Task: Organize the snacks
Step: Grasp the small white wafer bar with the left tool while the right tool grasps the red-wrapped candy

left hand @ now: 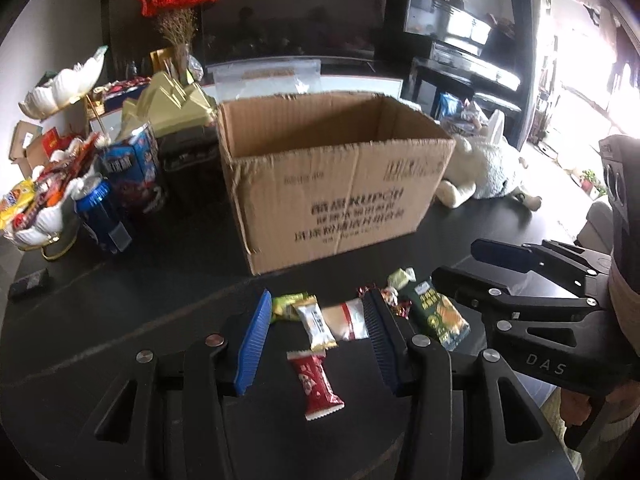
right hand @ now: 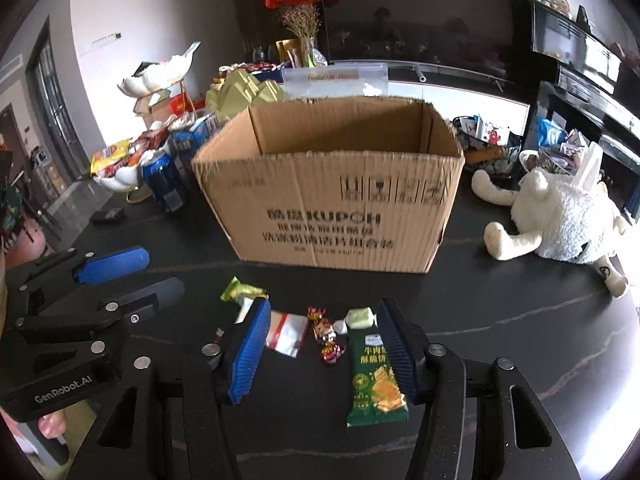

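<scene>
Several small snacks lie on the black table in front of an open cardboard box [left hand: 332, 184] [right hand: 332, 200]. My left gripper [left hand: 317, 296] hovers open over a white packet [left hand: 316, 326], a red packet [left hand: 316, 384], a small green packet [left hand: 286, 306] and a silver sachet [left hand: 348, 320]. My right gripper [right hand: 323, 306] is open above wrapped candies [right hand: 326, 336]. A dark green cracker packet [right hand: 376, 380] lies by its right finger. Each gripper shows in the other's view, the right gripper [left hand: 456, 262] and the left gripper [right hand: 164, 271]. Neither holds anything.
A white plush toy [right hand: 560, 220] lies to the right of the box. On the left stand a blue can [left hand: 100, 212], a blue carton [left hand: 136, 164] and a white bowl [left hand: 36, 236] heaped with snacks. A small dark object [left hand: 30, 284] rests near the left table edge.
</scene>
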{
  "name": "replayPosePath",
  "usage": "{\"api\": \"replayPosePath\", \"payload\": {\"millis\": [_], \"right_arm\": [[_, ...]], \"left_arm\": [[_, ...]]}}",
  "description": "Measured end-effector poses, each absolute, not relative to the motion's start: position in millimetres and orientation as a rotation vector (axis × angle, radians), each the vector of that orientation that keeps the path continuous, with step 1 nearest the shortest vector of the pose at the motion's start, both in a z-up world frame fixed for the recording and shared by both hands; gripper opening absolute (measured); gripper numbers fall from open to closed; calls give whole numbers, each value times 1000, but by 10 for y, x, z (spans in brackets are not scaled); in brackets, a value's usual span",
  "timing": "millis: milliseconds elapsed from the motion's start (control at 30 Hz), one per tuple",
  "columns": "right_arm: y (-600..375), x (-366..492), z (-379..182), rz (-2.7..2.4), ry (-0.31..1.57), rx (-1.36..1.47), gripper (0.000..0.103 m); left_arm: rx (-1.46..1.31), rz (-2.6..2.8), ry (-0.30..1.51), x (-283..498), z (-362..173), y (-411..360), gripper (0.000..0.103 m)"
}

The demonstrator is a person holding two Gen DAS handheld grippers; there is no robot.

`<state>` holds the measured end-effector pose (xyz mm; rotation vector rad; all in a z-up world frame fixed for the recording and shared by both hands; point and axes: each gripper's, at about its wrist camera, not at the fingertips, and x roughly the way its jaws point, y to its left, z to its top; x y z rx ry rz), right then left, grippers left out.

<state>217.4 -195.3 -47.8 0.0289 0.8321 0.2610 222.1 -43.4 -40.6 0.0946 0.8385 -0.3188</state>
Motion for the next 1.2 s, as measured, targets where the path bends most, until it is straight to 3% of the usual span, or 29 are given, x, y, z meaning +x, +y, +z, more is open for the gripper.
{"api": "replayPosePath", "payload": {"millis": [467,1200], "right_arm": [[-1852,2316,-1001,330,917,20,41],[-1776,2624,-1327,359,970,46,29]], "left_arm": [[104,-391,938,2373,-921,-451,33],[44,-398,1036,2726,-1323,-507,29]]}}
